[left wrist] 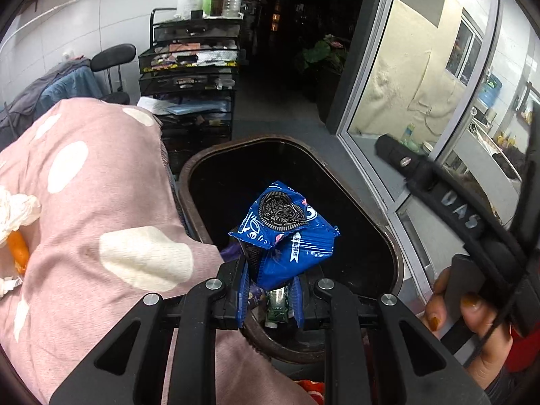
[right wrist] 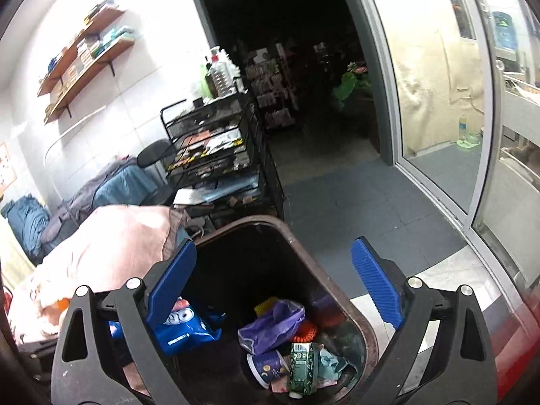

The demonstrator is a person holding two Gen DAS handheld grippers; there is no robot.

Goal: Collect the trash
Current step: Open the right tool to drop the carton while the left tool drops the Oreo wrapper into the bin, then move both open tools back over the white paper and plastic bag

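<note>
My left gripper (left wrist: 270, 290) is shut on a crumpled blue Oreo wrapper (left wrist: 287, 236) and holds it over the open brown trash bin (left wrist: 388, 236). The same wrapper (right wrist: 189, 327) shows in the right wrist view at the bin's left side. My right gripper (right wrist: 273, 287) is open and empty above the bin (right wrist: 357, 314). Inside the bin lie a purple plastic bag (right wrist: 273, 324), a green carton (right wrist: 302, 364), a small cup (right wrist: 266, 368) and other scraps. The right gripper's black body (left wrist: 438, 195) shows at the right of the left wrist view.
A pink polka-dot cloth (left wrist: 84, 219) covers a surface left of the bin, with a crumpled white tissue (left wrist: 17, 209) and an orange item (left wrist: 18, 249) on it. A black mesh trolley (left wrist: 192, 67) with bottles stands behind. A glass door (left wrist: 422, 84) is at the right.
</note>
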